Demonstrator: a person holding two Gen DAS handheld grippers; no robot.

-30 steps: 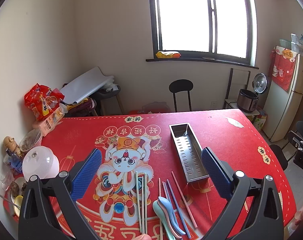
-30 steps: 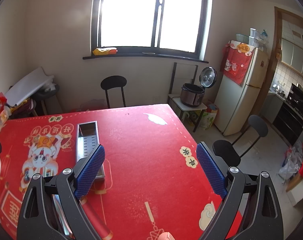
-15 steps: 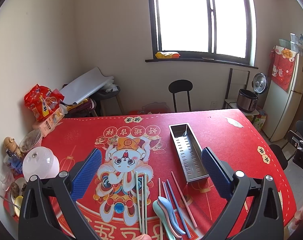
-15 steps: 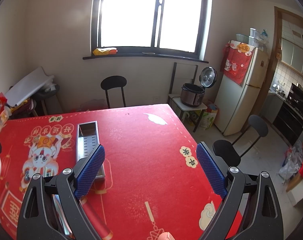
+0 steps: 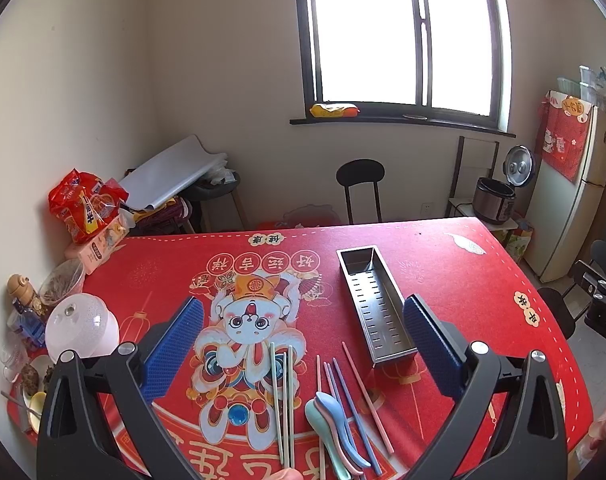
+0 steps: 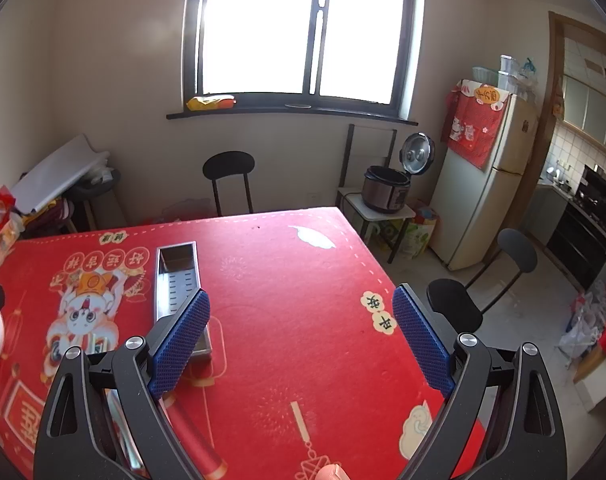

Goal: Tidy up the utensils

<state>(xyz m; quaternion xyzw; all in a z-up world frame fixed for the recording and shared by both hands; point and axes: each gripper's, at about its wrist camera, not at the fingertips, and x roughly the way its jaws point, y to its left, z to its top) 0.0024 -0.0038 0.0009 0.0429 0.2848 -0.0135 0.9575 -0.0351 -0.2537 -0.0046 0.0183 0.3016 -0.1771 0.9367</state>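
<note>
Rice cooker (image 6: 386,194), fridge (image 6: 487,184), chair (image 5: 359,184)

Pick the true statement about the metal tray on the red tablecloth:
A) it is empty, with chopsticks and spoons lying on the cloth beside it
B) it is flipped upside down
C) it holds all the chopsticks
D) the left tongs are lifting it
A: the metal tray shows only its bare slotted floor, while the chopsticks and spoons lie on the tablecloth beside it.
</note>
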